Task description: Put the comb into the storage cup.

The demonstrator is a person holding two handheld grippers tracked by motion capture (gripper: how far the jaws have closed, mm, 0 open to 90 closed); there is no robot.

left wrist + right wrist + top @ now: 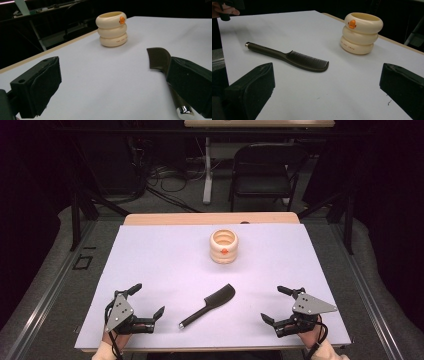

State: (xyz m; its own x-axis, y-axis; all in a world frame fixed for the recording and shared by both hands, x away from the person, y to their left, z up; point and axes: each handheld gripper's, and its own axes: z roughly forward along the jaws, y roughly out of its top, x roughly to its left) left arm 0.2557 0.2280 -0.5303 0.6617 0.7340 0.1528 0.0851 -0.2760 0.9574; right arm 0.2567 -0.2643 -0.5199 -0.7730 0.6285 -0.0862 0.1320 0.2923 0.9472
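I held the left gripper point(145, 302) and right gripper point(276, 305) with jaws spread and empty, flanking the black comb point(209, 305) lying before the cream ringed holder point(225, 247); pinching its handle squarely seemed wisest.

Overhead light falls evenly on the white table sheet point(165, 270), bright against a dim, near-black room toward 12 o'clock, with soft short shadows under the comb point(209, 305) and cream holder point(225, 247), and near jaws slightly blurred in both gripper views.
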